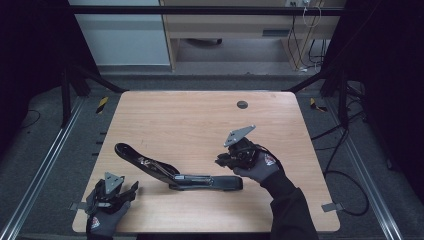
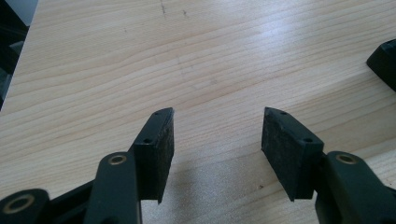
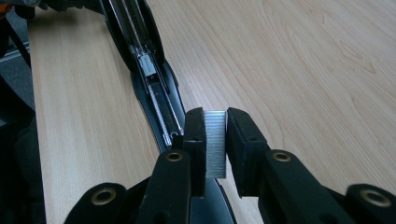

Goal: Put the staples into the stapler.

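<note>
Stapler (image 1: 175, 172): black, lying opened out flat across the near middle of the wooden table (image 1: 200, 120), its staple channel (image 3: 154, 88) exposed.
Right gripper (image 3: 215, 140): jaws narrow, clamped on a silver strip of staples (image 3: 215, 142), held just above the stapler's near end.
Right hand (image 1: 262, 167): gloved, forearm entering from the near right, angled left toward the stapler.
Left gripper (image 2: 217, 140): jaws wide apart, nothing between them, over bare wood.
Left hand (image 1: 102, 217): gloved, at the near left corner, apart from the stapler.

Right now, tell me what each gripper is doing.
Left gripper: open, nothing between its jaws, over bare table.
Right gripper: shut on a strip of staples, above the opened stapler.
</note>
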